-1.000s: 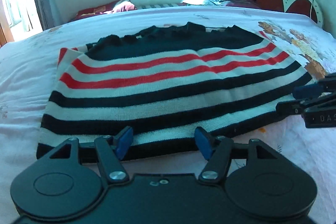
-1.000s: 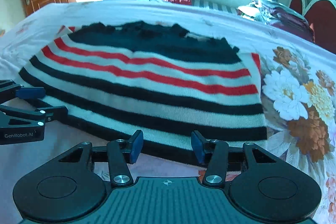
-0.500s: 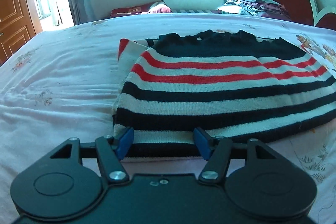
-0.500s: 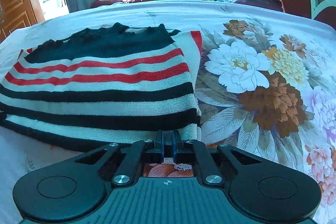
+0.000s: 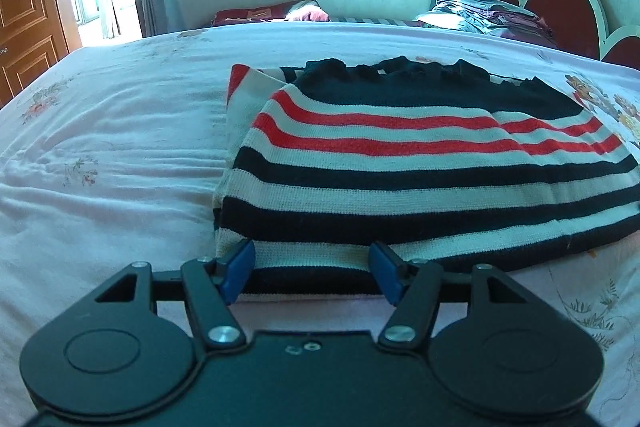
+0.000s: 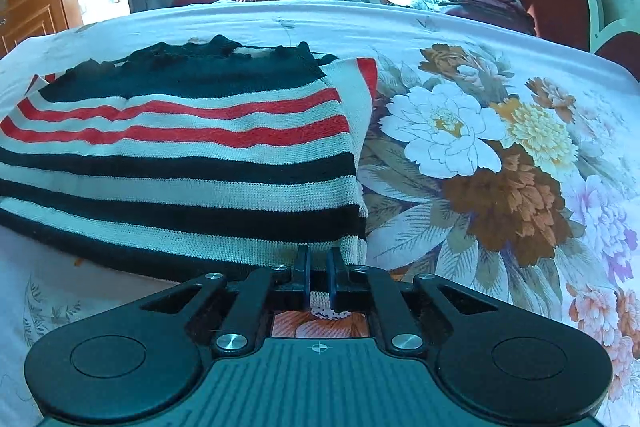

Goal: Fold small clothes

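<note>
A striped knit sweater (image 5: 420,171), black, white and red, lies folded flat on the bed. In the left wrist view my left gripper (image 5: 312,269) is open, its blue pads straddling the sweater's near hem at the left corner. In the right wrist view the sweater (image 6: 180,163) fills the left half. My right gripper (image 6: 319,281) is shut on the sweater's near hem at its right corner, with a bit of white knit pinched between the pads.
The bed has a pale pink sheet (image 5: 100,163) on the left and a large flower print (image 6: 500,163) on the right. A pile of folded clothes (image 5: 484,15) lies by the red headboard (image 5: 560,11). A wooden door (image 5: 24,11) stands at far left.
Both grippers moved outward to the sweater's near corners. The right gripper closed on the hem about half a second ago and stays shut. The left gripper stays open, now closer to the hem.
</note>
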`<move>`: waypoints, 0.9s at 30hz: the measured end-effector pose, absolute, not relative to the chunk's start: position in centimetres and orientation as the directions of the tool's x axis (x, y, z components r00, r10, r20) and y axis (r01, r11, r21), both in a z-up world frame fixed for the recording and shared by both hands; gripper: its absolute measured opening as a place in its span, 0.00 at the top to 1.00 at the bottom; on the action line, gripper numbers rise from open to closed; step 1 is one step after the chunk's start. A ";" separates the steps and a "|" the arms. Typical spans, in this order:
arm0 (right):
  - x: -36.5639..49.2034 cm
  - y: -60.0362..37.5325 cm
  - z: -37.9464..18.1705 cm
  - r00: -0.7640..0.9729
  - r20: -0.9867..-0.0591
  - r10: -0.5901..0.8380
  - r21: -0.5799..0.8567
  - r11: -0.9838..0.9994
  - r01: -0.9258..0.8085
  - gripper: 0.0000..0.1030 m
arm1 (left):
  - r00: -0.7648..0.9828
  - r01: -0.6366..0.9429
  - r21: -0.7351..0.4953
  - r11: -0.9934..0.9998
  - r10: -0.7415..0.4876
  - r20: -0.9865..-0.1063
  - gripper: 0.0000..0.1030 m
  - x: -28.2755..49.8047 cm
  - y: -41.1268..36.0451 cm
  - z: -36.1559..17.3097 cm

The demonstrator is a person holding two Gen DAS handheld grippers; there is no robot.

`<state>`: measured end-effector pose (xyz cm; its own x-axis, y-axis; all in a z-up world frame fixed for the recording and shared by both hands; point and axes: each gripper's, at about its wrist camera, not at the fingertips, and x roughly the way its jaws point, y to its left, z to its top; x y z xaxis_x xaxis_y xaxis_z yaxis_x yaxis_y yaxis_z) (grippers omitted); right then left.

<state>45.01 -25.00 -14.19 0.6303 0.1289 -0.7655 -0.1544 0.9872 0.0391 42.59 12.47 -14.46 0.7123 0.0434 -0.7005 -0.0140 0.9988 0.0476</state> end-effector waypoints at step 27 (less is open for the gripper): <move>36.4 -26.6 -12.0 0.680 -0.691 0.244 0.208 0.969 -0.136 0.93 | 0.657 -0.212 -0.085 0.973 0.078 -0.750 0.38 35.8 12.3 -13.6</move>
